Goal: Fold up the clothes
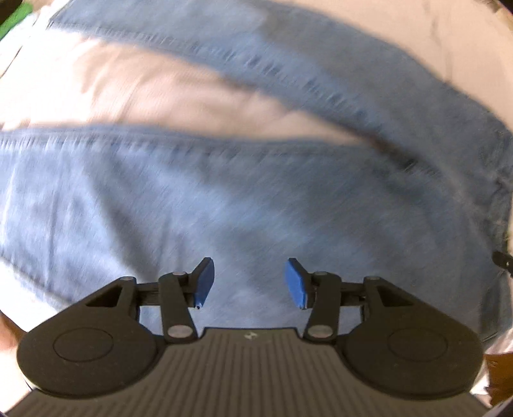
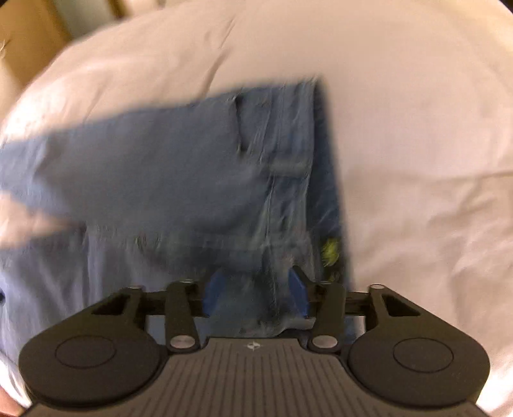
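Observation:
A pair of light blue jeans (image 1: pixel 224 199) lies spread on a white sheet (image 1: pixel 166 86), its two legs apart in a V in the left wrist view. My left gripper (image 1: pixel 248 282) is open and empty just above the near leg. In the right wrist view the jeans' waistband end (image 2: pixel 282 166) lies in front of me, and a yellow-green tag (image 2: pixel 330 251) shows at its edge. My right gripper (image 2: pixel 256 292) is open, with denim between its blue pads (image 2: pixel 298 293). Both views are motion-blurred.
The white sheet (image 2: pixel 400 144) covers the surface all around the jeans. Brown furniture (image 2: pixel 25 41) shows at the far left of the right wrist view. Something green (image 1: pixel 12 19) sits at the top left corner of the left wrist view.

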A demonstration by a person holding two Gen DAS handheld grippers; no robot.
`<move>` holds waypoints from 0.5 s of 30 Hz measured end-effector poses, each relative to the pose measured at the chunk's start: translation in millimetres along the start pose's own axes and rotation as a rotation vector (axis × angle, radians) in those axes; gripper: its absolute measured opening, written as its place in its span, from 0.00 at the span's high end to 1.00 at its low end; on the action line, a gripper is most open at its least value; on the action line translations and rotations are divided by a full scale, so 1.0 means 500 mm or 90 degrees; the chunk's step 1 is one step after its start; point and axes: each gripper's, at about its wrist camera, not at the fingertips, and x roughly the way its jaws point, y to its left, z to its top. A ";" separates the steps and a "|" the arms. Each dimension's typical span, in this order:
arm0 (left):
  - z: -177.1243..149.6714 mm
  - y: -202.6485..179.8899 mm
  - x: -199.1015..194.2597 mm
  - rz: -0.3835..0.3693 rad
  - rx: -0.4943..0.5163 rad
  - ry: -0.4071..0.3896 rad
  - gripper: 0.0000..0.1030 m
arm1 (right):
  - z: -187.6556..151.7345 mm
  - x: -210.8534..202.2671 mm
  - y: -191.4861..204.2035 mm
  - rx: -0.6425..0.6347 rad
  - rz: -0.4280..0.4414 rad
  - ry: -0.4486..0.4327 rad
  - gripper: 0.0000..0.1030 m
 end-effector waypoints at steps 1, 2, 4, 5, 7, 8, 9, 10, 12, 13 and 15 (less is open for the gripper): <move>-0.007 0.013 0.003 0.009 0.000 0.007 0.58 | -0.015 0.022 0.004 -0.009 -0.044 0.028 0.48; -0.015 0.027 0.003 0.016 -0.001 0.011 0.58 | -0.026 0.028 -0.001 0.002 -0.080 0.033 0.47; -0.030 0.055 -0.020 0.008 -0.004 -0.001 0.57 | -0.038 0.009 -0.016 0.057 -0.107 0.021 0.44; -0.037 0.069 -0.034 0.007 -0.003 -0.005 0.57 | -0.041 -0.014 -0.023 0.091 -0.105 0.007 0.44; -0.049 0.096 -0.063 0.001 -0.006 -0.014 0.57 | -0.050 -0.062 -0.007 0.100 -0.106 -0.016 0.42; -0.055 0.107 -0.079 -0.005 -0.009 -0.018 0.57 | -0.056 -0.087 0.006 0.105 -0.100 -0.026 0.38; -0.061 0.116 -0.095 -0.005 -0.009 -0.018 0.56 | -0.062 -0.113 0.019 0.110 -0.094 -0.035 0.28; -0.068 0.123 -0.109 0.001 0.000 -0.018 0.56 | -0.068 -0.137 0.031 0.116 -0.086 -0.043 0.25; -0.085 0.131 -0.141 0.015 0.027 -0.028 0.54 | -0.086 -0.169 0.051 0.150 -0.052 -0.036 0.20; -0.095 0.134 -0.158 0.021 0.044 -0.036 0.51 | -0.108 -0.185 0.076 0.171 -0.031 -0.027 0.19; -0.121 0.139 -0.195 0.025 0.072 -0.062 0.49 | -0.150 -0.214 0.129 0.205 0.006 -0.009 0.15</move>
